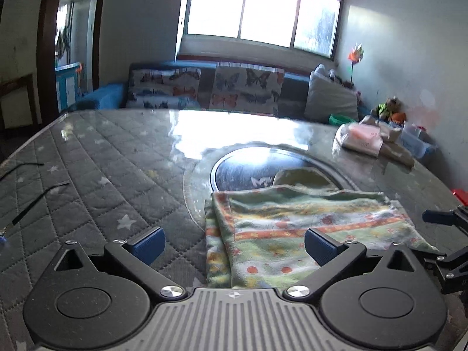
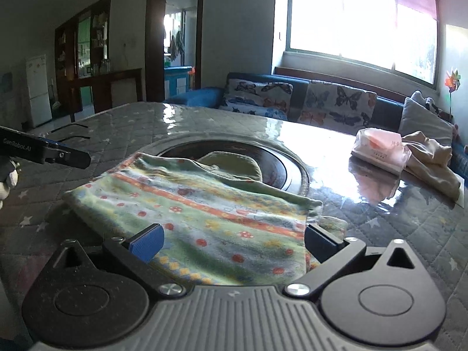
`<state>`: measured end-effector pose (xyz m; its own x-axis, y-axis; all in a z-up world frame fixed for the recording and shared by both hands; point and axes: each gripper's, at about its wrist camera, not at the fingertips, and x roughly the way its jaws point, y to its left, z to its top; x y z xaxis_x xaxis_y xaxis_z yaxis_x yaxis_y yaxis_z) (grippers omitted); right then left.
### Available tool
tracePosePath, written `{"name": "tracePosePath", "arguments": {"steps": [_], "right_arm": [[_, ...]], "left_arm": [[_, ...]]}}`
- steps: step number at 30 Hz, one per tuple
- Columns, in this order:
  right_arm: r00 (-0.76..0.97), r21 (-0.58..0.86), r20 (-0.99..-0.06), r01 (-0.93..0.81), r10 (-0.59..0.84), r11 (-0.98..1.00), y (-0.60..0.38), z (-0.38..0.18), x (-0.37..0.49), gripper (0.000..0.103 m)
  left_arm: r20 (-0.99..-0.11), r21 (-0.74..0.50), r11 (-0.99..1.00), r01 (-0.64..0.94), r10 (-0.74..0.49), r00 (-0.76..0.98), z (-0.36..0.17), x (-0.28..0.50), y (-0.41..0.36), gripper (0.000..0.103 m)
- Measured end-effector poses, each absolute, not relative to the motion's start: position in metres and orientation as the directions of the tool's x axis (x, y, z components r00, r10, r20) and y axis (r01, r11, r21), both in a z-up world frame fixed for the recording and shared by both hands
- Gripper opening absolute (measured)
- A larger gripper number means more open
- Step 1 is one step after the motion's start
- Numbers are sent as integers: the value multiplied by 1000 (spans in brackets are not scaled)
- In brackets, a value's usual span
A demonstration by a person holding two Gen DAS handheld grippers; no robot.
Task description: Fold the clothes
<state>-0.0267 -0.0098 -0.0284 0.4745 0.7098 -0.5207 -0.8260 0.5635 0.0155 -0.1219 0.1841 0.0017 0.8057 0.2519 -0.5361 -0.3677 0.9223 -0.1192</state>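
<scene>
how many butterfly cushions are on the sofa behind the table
2, side by side against the sofa back: the left cushion near the blue armrest, the right cushion next to a plain grey pillow. More may be hidden behind the table edge.

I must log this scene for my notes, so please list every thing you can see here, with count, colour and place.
Folded patterned cloth garment: one, green with orange stripes, on table before both grippers.
Round dark turntable: one, black, table centre, partly under garment.
Quilted star-print table cover: one, grey, under glossy top.
Plastic tissue pack: one, pink-white, table far right.
Beige crumpled cloth: one, beside tissue pack.
Butterfly-print sofa cushions: two, behind table.
Left gripper: open, blue pads.
Right gripper: open, over garment.
</scene>
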Motion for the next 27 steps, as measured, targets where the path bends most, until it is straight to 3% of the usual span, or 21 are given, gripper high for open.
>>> {"name": "tracePosePath", "arguments": {"steps": [20, 27], "right_arm": [[347, -18, -504, -920, 791, 391, 10, -22, -68, 103], [299, -99, -565, -950, 769, 297, 42, -24, -86, 103]], "left_arm": [[-619, -115, 907, -404, 253, 744, -8, -131, 177, 103], [-639, -130, 902, -411, 241, 731, -13, -131, 187, 103]]}}
